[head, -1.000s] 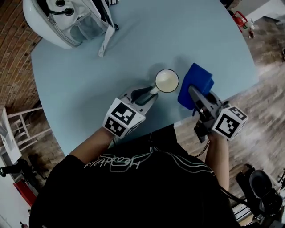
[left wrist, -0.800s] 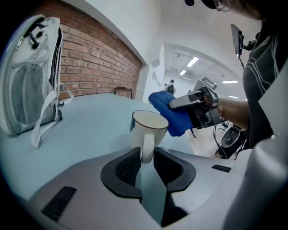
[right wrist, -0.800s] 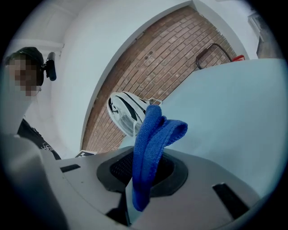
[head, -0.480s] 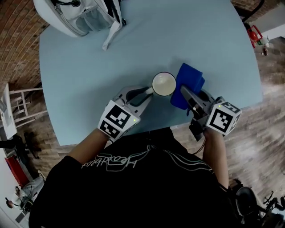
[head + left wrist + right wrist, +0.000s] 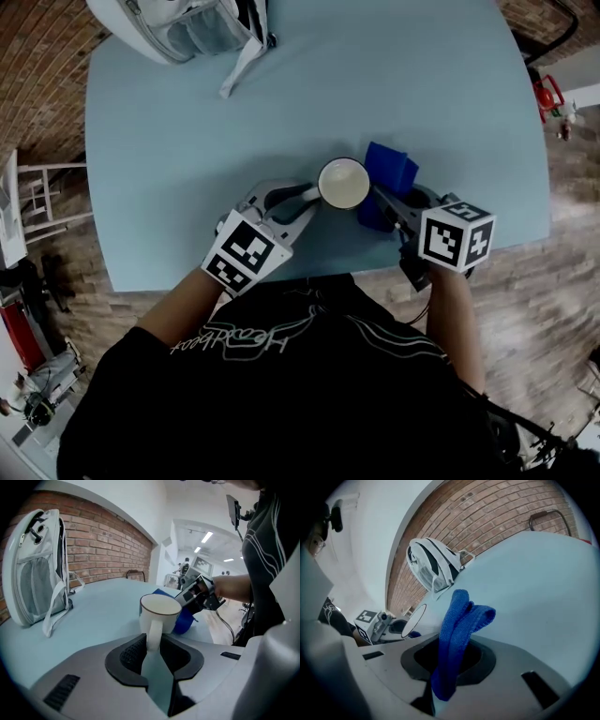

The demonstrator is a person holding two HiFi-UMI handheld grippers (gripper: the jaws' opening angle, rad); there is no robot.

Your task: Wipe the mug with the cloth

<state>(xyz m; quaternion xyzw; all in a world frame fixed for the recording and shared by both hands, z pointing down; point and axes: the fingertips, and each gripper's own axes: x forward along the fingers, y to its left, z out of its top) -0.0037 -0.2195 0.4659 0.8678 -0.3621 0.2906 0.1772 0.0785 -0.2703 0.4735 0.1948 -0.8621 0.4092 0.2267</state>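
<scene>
The white mug (image 5: 343,183) stood upright on the light blue tabletop (image 5: 422,84), near the edge closest to the person, with its handle turned toward the left hand-held gripper (image 5: 305,195). In the left gripper view the handle sat between the two dark jaws at their tips. The jaws had just been closing, and both pads lay against the handle, so this hand-held gripper was clamped on the mug. The inside of the mug looked pale and empty.

The right hand-held gripper (image 5: 382,199) was closed on the blue cloth (image 5: 457,634). In the right gripper view a folded part of the cloth rose out from between the jaws, and a short end hung behind them. In the head view the cloth was just beside the mug, on the side away from the handle. Whether the cloth really touched the mug wall, I could not tell.

A white and grey backpack (image 5: 178,23) lay on the far left corner of the tabletop, well apart from the mug, with one strap spread toward the middle.
</scene>
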